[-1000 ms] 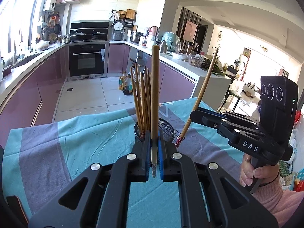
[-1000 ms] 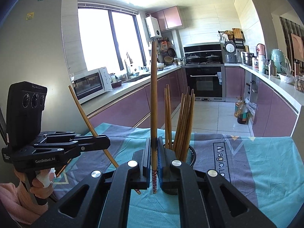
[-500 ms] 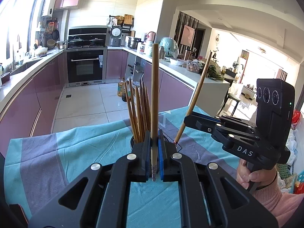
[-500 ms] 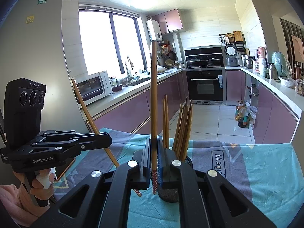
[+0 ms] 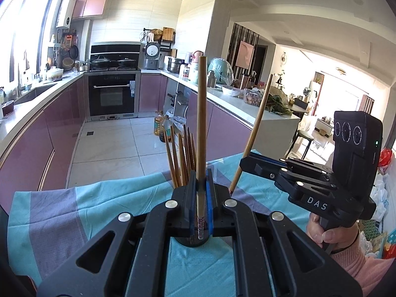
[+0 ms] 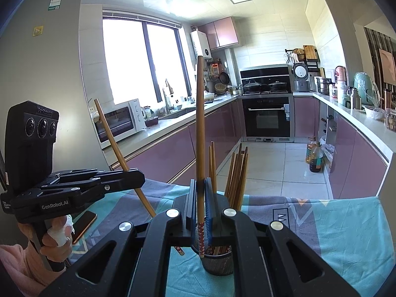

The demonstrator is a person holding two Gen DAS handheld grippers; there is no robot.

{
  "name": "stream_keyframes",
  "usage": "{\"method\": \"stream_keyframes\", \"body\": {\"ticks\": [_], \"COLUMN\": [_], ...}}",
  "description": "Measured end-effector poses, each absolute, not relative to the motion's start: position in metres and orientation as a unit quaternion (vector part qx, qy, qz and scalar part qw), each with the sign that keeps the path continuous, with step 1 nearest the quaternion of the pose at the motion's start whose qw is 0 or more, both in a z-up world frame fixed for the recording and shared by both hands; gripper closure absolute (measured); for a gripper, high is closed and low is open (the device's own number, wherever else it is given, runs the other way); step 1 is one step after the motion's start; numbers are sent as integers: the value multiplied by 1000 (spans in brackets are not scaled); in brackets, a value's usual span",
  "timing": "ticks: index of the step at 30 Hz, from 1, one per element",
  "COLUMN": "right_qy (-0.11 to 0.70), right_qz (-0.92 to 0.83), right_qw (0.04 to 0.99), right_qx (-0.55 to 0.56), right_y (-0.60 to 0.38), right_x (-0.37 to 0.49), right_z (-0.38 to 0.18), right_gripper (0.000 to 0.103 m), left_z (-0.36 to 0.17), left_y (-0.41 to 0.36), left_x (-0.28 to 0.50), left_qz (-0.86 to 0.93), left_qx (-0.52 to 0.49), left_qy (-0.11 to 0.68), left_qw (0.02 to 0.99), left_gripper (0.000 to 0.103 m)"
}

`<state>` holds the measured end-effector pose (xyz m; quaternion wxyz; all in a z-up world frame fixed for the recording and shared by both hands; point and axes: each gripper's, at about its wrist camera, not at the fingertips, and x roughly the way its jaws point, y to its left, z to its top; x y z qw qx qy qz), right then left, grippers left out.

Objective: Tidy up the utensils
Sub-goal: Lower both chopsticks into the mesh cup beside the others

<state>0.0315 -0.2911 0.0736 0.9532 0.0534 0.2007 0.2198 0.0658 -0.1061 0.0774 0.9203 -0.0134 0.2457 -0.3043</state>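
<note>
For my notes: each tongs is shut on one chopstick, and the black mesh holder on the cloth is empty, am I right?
Not quite: the holder is not empty; a bundle of chopsticks stands in it, as the right wrist view shows. The left tongs and the right tongs are each shut on one chopstick.

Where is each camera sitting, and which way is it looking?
Left wrist: rides on the left gripper, looking along its fingers over the mesh cup toward the oven; the right gripper and hand show.
Right wrist: rides on the right gripper, facing the window and oven; the left gripper and hand show.
Shared: the cup of chopsticks, the striped cloth, each gripper clamping one chopstick.
</note>
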Motion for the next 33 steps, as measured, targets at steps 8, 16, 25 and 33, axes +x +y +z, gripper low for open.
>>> {"method": "stream_keyframes", "body": {"ticks": [8, 16, 25, 33], "right_qy": [203, 210, 218, 228], "right_qz": [217, 214, 209, 205], "right_qw": [953, 952, 952, 950], "right_qx": [56, 58, 59, 61], "right_y": [-290, -289, -287, -286], "right_x": [36, 43, 48, 55], "right_z": [72, 69, 67, 61], "right_gripper": [97, 97, 97, 97], "left_z": [85, 81, 83, 81], "left_y": [-109, -117, -122, -123], "left_x": [65, 65, 72, 79], "left_qz": [-305, -300, -296, -293], "left_qx": [-20, -17, -10, -9], "left_qy": [237, 239, 243, 253], "left_qw": [922, 923, 924, 922], "left_gripper": [96, 96, 96, 96]}}
